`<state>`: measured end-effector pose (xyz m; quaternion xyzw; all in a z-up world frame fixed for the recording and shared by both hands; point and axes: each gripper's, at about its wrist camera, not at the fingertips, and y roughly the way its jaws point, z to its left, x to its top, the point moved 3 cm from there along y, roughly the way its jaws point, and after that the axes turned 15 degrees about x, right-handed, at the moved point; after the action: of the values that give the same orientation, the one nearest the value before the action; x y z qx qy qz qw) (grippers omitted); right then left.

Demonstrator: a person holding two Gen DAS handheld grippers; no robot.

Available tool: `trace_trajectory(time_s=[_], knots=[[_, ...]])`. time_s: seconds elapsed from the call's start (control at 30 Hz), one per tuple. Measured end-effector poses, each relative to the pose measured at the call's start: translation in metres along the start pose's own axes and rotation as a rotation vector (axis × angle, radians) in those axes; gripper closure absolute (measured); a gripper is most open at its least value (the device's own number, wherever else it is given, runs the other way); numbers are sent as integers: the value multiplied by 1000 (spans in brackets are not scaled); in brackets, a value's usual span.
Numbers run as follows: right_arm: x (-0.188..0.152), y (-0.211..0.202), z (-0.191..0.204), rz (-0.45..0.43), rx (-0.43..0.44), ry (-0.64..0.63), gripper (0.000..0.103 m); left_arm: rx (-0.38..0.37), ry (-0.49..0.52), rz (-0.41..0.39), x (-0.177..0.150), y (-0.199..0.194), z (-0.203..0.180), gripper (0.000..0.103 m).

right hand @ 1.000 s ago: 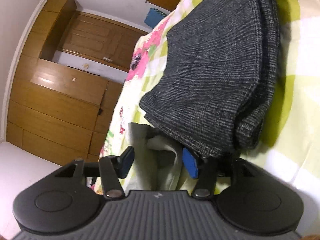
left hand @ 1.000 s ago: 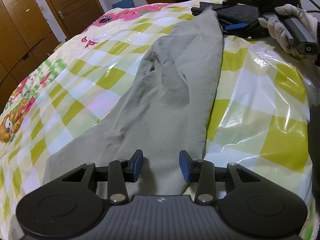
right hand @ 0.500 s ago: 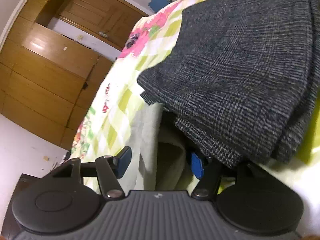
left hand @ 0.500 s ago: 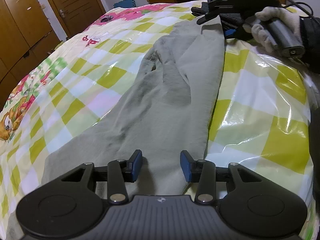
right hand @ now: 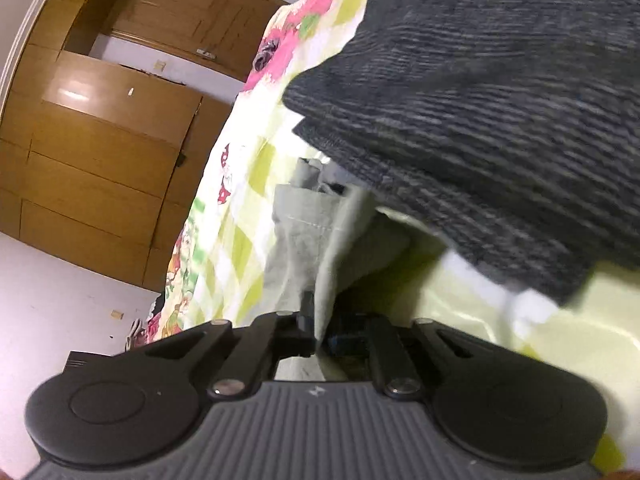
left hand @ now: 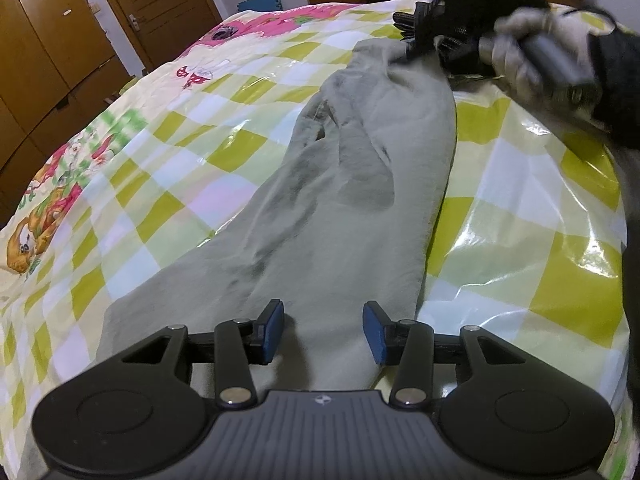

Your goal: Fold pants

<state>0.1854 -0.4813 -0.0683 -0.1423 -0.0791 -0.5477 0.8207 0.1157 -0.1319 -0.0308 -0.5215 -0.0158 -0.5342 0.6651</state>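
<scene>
Pinching far hem of grey pants [left hand: 352, 208] was right gripper [right hand: 320, 332] | left gripper [left hand: 323, 332] gaped over near end (unclamped) | long axis ran between both.

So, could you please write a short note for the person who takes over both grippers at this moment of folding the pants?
Right gripper: shut on the far end of the pale grey-green cotton pants, right beside the folded dark grey checked garment.
Left gripper: open, poised over the near end of the pants, with cloth between the blue pads but not pinched.
The pants lie lengthwise and loosely flat on the glossy green-and-white checked bed cover.
Done: only the far-end grip.
Left: probably close the left gripper on the near end, then bring one end over the other and smooth the fold.
</scene>
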Motion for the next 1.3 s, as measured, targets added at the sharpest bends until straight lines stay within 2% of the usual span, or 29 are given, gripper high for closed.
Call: trace_trajectory(time_s=[0.13,0.17,0.23,0.27,0.3,0.37,0.4,0.43,0.5,0.6,0.63,0.67,0.73,0.8,0.83,0.9,0.93,0.97,1.0,1.03,1.1,1.2,1.3], knots=[[10,-51,60,-103,201,-17,99,17,-21,-31,2,-9,6,46],[10,-67,77,-124,232,-64,99,22,-36,-43,2,-12,7,44],[7,-92,96,-164,230,-149,99,34,-64,-50,2,-13,8,39],[6,-98,93,-177,198,-164,99,38,-67,-44,1,-11,7,39],[7,-98,80,-168,124,-168,99,42,-65,-31,-1,-7,5,39],[9,-92,40,-115,-58,-37,98,48,-45,-16,-5,-2,-2,39],[7,-98,33,-115,-66,-2,98,57,-35,-24,-6,-4,-4,39],[3,-104,37,-123,-49,-31,99,58,-32,-29,-7,-7,-4,39],[0,-115,50,-157,-105,-154,97,37,-49,-29,-11,-11,-1,38],[10,-113,50,-108,-369,-257,94,43,-55,-29,-14,-9,3,38],[10,-112,55,-88,-422,-324,92,46,-67,-30,-14,-8,6,38],[8,-109,62,-73,-441,-373,88,43,-83,-28,-15,-8,8,38],[4,-111,80,-89,-482,-464,75,40,-101,-33,-16,-9,11,38],[-3,-109,102,-95,-521,-595,74,37,-101,-39,-17,-9,12,38],[-9,-111,113,-89,-548,-663,65,36,-98,-43,-19,-10,14,38],[-15,-121,124,-93,-569,-711,60,41,-95,-49,-21,-11,17,38],[-17,-129,131,-80,-550,-738,60,43,-94,-54,-21,-11,19,38],[-22,-126,137,-43,-517,-787,60,43,-96,-59,-21,-12,21,38],[-29,-114,143,30,-480,-841,60,43,-100,-67,-18,-13,24,38],[-36,-95,146,142,-445,-884,62,45,-98,-77,-15,-14,26,38],[-48,-55,149,298,-390,-952,62,55,-77,-105,-7,-14,28,38],[-58,-1,136,551,-382,-1084,62,62,-29,-137,9,-8,30,38],[-58,38,123,733,-392,-1199,60,41,25,-154,25,9,28,37]])
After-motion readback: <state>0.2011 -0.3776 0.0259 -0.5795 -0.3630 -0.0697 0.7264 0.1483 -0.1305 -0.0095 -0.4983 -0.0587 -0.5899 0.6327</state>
